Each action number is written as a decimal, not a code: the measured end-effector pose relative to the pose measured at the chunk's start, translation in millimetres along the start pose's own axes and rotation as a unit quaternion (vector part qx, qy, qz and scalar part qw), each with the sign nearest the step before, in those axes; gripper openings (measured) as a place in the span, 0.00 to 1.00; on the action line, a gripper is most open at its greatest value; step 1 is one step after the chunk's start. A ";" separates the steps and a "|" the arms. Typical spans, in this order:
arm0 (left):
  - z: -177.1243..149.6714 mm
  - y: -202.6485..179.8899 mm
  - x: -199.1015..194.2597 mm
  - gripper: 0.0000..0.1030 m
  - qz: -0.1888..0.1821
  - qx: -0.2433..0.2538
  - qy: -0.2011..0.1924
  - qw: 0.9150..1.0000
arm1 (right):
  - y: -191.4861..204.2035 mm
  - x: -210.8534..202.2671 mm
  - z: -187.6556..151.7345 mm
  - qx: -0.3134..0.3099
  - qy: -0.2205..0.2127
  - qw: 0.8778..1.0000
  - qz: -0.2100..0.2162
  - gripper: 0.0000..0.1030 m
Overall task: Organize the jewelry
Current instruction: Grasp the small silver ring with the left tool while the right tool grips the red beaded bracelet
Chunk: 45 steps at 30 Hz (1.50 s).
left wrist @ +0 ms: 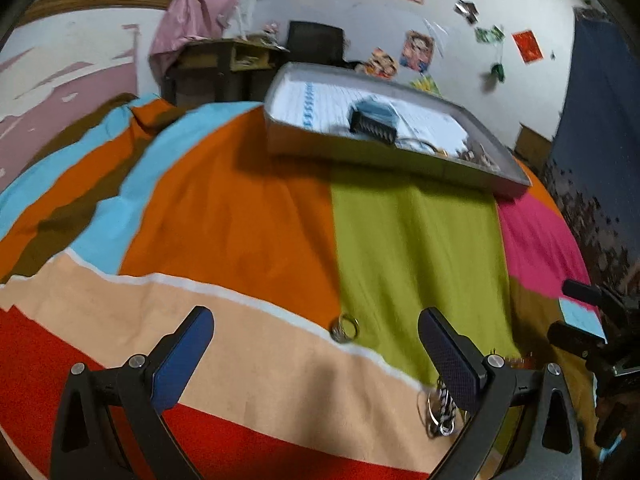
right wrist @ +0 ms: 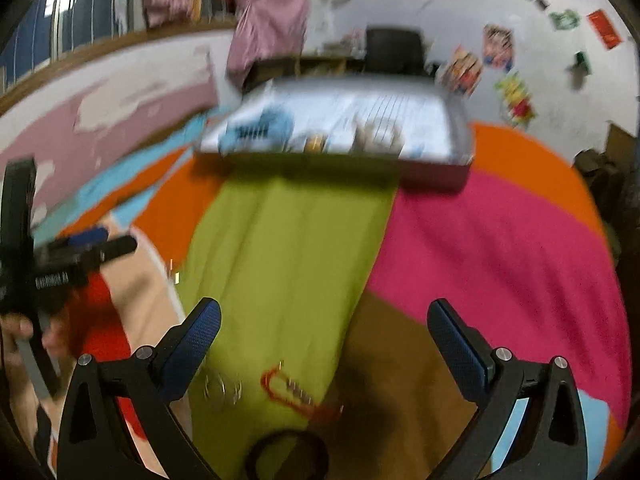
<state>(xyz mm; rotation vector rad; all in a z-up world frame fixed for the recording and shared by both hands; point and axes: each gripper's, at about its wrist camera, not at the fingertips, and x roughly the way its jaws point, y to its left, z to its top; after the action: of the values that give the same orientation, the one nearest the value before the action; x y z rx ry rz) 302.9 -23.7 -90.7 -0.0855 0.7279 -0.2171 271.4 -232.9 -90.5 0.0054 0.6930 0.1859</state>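
My left gripper [left wrist: 316, 332] hangs over the colour-blocked bedspread [left wrist: 248, 208] with its jaws spread wide and nothing between them. A small pair of metal rings [left wrist: 345, 328] lies on the cloth just ahead, where the peach band meets the green stripe, and a tangle of silver hoops with a black-and-white braided piece [left wrist: 440, 410] sits beside my right-hand finger. My right gripper [right wrist: 324, 328] is likewise wide apart and empty above the green stripe. Below it lie a red beaded bracelet [right wrist: 296, 396], some blurred silver hoops [right wrist: 222, 390] to its left, and a dark ring [right wrist: 286, 454] at the bottom edge. Farther back on the bedspread rests the grey tray [left wrist: 384, 152], holding a blue-and-black item [left wrist: 374, 120] and other jewellery too blurred to name.
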 end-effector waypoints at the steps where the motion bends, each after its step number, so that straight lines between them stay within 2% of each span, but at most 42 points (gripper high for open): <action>1: -1.8 -3.0 3.4 0.99 -0.007 0.011 0.007 1.000 | 1.6 3.7 -2.2 -0.005 0.010 1.000 0.005 0.98; 5: -8.7 -15.5 15.0 0.86 -0.030 0.049 0.029 0.998 | 15.1 14.5 -11.2 -0.039 0.051 0.998 0.028 0.97; 8: -13.8 -22.1 21.5 0.75 -0.040 0.069 0.043 0.996 | 24.3 20.3 -18.6 -0.066 0.083 0.994 0.035 0.89; 10: -14.8 -25.4 28.3 0.69 -0.046 0.077 0.053 0.995 | 28.1 23.1 -22.6 -0.074 0.099 0.992 0.040 0.76; 12: -13.0 -26.6 31.6 0.64 -0.047 0.081 0.053 0.994 | 29.4 24.6 -25.9 -0.075 0.115 0.989 0.046 0.70; 15: -8.2 -26.7 37.6 0.55 -0.042 0.081 0.051 0.995 | 30.2 30.4 -30.4 -0.080 0.139 0.986 0.048 0.68; 17: -7.9 -25.1 40.3 0.43 -0.036 0.080 0.049 0.995 | 31.7 35.7 -34.8 -0.084 0.155 0.983 0.043 0.67; 19: -8.8 -24.0 44.2 0.37 -0.036 0.076 0.052 0.995 | 32.3 36.5 -37.7 -0.088 0.162 0.982 0.039 0.59; 21: -10.3 -24.6 44.5 0.33 -0.041 0.079 0.052 0.995 | 32.7 37.8 -39.3 -0.089 0.168 0.981 0.036 0.55; 23: -11.4 -24.6 44.9 0.24 -0.046 0.083 0.057 0.994 | 33.6 38.4 -41.5 -0.093 0.173 0.980 0.031 0.50; 25: -13.5 -28.4 46.5 0.19 -0.056 0.089 0.065 0.992 | 34.0 38.8 -42.4 -0.096 0.176 0.979 0.028 0.42; 31: -18.9 -35.5 46.1 0.19 -0.070 0.102 0.074 0.989 | 36.1 39.9 -46.4 -0.097 0.180 0.978 0.031 0.28; 36: -22.9 -44.8 46.6 0.19 -0.079 0.113 0.087 0.987 | 41.4 41.2 -49.7 -0.095 0.180 0.978 0.052 0.11; 40: -23.4 -48.8 42.5 0.19 -0.087 0.105 0.086 0.987 | 39.1 39.1 -48.6 -0.072 0.166 0.981 0.066 0.09; 45: -20.1 -52.1 32.9 0.19 -0.100 0.083 0.067 0.989 | 20.4 23.3 -34.9 -0.021 0.107 0.991 0.075 0.09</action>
<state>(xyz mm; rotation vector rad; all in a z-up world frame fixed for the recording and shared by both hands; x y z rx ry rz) 304.6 -81.9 -119.1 0.0147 0.8334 -0.4768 263.3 -210.8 -130.9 -0.0031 0.9028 0.3490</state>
